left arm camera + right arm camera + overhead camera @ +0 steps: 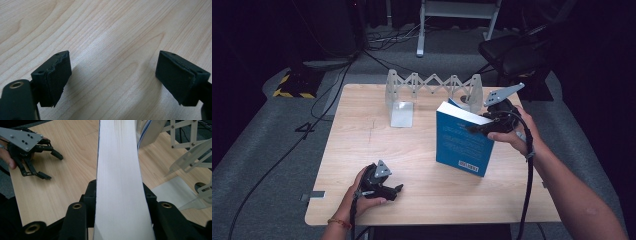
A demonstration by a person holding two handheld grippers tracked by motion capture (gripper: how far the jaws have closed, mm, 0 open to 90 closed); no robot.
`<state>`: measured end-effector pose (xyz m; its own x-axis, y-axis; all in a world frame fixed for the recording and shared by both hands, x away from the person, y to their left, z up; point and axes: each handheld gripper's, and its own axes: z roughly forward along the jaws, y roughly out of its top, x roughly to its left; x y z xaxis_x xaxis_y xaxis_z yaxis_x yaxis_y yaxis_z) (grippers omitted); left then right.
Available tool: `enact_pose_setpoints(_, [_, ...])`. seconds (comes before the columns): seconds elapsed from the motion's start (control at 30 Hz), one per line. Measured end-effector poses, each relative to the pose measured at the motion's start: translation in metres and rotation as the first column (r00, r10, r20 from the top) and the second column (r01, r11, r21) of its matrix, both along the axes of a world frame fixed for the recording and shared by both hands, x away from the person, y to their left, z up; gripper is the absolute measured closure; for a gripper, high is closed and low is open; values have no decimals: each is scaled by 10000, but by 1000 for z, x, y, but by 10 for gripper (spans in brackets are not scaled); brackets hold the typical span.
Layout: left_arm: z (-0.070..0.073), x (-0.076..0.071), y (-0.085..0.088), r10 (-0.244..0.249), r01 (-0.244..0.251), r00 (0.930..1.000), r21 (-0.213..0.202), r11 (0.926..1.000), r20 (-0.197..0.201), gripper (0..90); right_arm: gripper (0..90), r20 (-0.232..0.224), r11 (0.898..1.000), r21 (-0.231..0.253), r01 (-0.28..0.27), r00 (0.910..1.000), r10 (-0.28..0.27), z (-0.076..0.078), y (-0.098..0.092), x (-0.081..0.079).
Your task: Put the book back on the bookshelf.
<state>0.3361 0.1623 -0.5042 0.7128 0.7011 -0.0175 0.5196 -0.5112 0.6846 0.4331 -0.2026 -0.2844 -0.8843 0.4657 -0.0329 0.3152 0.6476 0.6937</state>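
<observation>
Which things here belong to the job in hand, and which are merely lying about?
In the job: blue book, clamped in the right gripper; folding rack just behind it.

Lying about: left gripper, open and idle on the table; chair; floor cables.

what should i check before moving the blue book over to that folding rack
1. Grip: the right gripper is shut on the blue book, page edge squeezed between the pads: ok.
2. Book pose: upright, slightly tilted; whether its bottom edge touches the table: cannot tell.
3. Rack: the folding rack stands spread behind the book: ok.
4. Rack slot: something blue and white already leans in the rack near the book; whether a free slot is there: cannot tell.
5. Left gripper: open, holding nothing, low at the near table edge, away from the book's path: ok.
</observation>
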Motion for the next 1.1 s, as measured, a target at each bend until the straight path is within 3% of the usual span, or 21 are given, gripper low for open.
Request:
enact_pose_setpoints(0.47, [0, 0, 0, -2, 2, 10000, 3, 10000, 9, 139, 613, 157, 9945, -261, 1013, 9948, -1009, 6, -12, 28])
enact_pose_setpoints(0.97, [0, 0, 0, 9, -9, 10000, -10, 10000, 24, 137, 613, 168, 9742, -306, 2237, 9746, -2232, 9, -31, 61])
enact_pose_setpoints(1.1, [0, 0, 0, 2, -1, 10000, -32, 10000, 25, 137, 613, 130, 9642, -138, 2648, 9643, -2646, 13, -38, 69])
